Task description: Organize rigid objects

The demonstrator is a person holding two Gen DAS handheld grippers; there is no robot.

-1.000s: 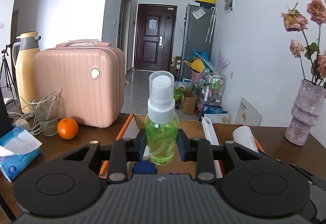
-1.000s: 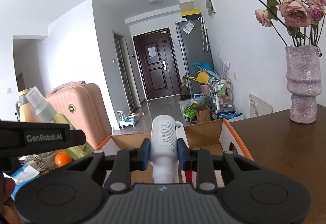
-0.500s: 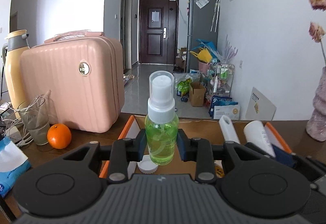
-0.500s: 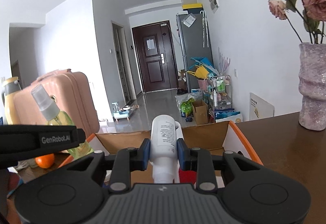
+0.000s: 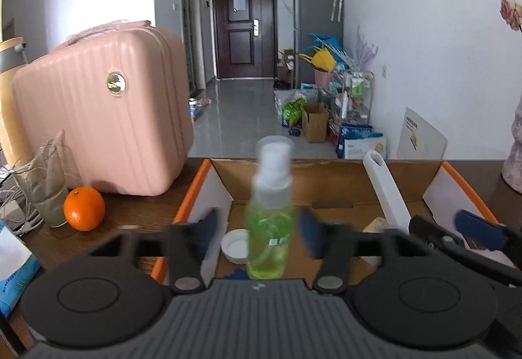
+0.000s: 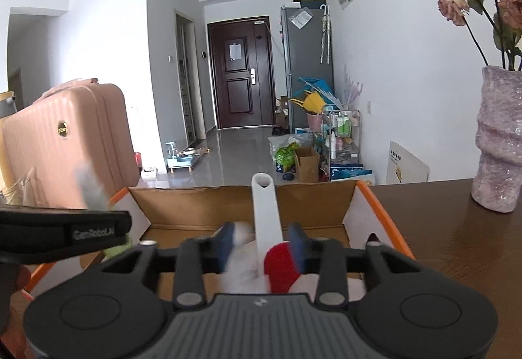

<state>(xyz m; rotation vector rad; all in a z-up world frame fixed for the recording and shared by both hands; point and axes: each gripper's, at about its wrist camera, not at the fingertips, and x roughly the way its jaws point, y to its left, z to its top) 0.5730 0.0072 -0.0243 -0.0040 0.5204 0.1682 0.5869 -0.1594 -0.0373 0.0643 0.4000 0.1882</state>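
An open cardboard box (image 5: 326, 182) with orange edges lies on the brown table just ahead of both grippers. My left gripper (image 5: 259, 230) is over its left part, jaws opening. The green spray bottle (image 5: 269, 222) stands blurred between the pads, with a gap on each side. My right gripper (image 6: 261, 243) is over the box's right part, jaws opening too. A blurred white bottle (image 6: 243, 261) is low between its pads, loose. In the box are a white long handle (image 6: 266, 209), a red thing (image 6: 280, 261) and a white cap (image 5: 235, 243).
A pink suitcase (image 5: 104, 111) stands left of the box, with an orange (image 5: 84, 208) and a glass (image 5: 49, 192) in front of it. A tissue pack (image 5: 13, 274) lies at the near left. A pink vase (image 6: 499, 143) of roses stands right of the box.
Both grippers moved forward and down over the box. Both jaws went from shut to spread, letting go of the green spray bottle and the white bottle, which now sit lower.
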